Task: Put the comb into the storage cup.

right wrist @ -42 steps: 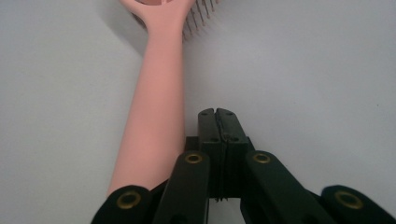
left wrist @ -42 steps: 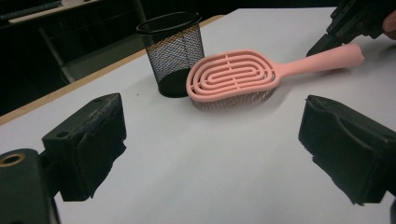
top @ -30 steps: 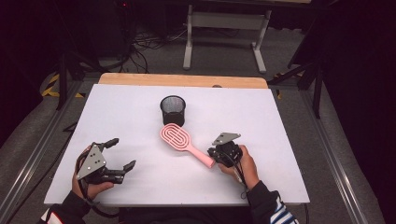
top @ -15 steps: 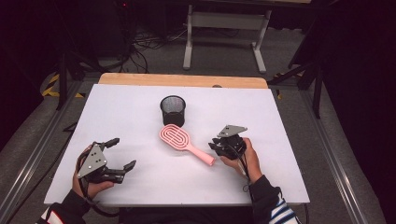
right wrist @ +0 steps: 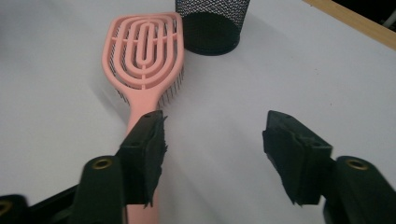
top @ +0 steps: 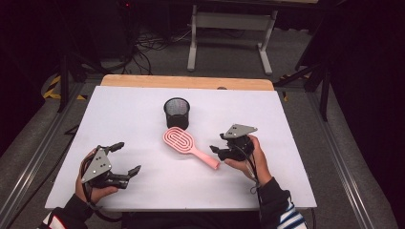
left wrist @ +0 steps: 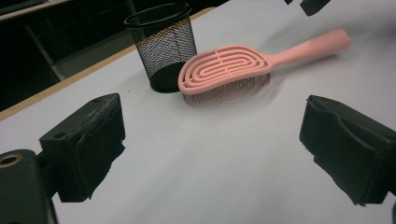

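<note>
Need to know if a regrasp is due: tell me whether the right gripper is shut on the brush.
Open: the right gripper jaws stand apart, just opened, with the pink brush handle beside one jaw, unclamped.

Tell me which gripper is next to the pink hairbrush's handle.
The right gripper, jaws open beside the handle end of the pink hairbrush. The left gripper sits apart, near the table's front-left edge.

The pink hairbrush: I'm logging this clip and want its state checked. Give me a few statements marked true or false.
1. The pink hairbrush lies on the white table. True.
2. The brush stands inside the black mesh cup. False: it lies beside the cup.
3. The right gripper clamps the handle. False: its jaws have just been opening, and the handle lies by one jaw, not between the two.
4. The left gripper is open and holds nothing. True.
</note>
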Demonstrator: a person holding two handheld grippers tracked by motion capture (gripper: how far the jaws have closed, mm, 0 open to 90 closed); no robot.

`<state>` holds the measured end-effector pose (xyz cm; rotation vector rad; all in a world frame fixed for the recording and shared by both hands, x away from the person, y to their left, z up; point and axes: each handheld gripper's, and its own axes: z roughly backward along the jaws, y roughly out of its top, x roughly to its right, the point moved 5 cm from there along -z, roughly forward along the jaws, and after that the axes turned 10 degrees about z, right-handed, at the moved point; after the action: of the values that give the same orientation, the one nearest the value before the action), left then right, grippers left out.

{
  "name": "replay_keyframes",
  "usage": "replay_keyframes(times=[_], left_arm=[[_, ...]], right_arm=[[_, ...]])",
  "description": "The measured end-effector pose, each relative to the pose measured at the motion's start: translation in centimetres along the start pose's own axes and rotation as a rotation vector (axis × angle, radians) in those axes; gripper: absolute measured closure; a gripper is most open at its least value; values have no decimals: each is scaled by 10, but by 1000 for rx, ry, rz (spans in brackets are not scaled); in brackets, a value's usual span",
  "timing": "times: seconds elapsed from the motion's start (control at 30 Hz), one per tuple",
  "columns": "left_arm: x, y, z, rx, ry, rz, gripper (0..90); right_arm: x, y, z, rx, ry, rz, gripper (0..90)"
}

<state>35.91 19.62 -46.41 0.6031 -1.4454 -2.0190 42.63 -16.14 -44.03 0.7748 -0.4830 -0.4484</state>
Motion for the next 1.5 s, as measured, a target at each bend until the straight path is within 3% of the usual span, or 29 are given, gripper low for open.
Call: replay_keyframes(times=[0.2,0.43,0.57,0.77,0.9,1.13,1.3,1.5], left_arm=[[1,-1,-1,-11,-3,-5,76],[1,-1,0,-13,-6,-6,76],[1,-1,-1,-15,-6,-7,74],[2,-1,-1,-17,-9,-7,73],[2,-2,-1,-18,-10,-8,73],[3,-3,-2,-24,-18,-8,72],[3,-3,-3,-26,-21,-9,73],[4,-4,-4,-31,-25,-9,73]], right_arm=[[-5,7,-1,-11,22,22,191],[-10,16,-4,-58,43,56,97],[-15,22,-9,-100,82,79,93],[-16,28,-15,-137,98,77,87],[-20,30,-24,-174,116,103,87],[-26,33,-44,-253,162,108,89],[-29,31,-58,-327,176,122,139],[-28,29,-69,-375,182,124,208]])
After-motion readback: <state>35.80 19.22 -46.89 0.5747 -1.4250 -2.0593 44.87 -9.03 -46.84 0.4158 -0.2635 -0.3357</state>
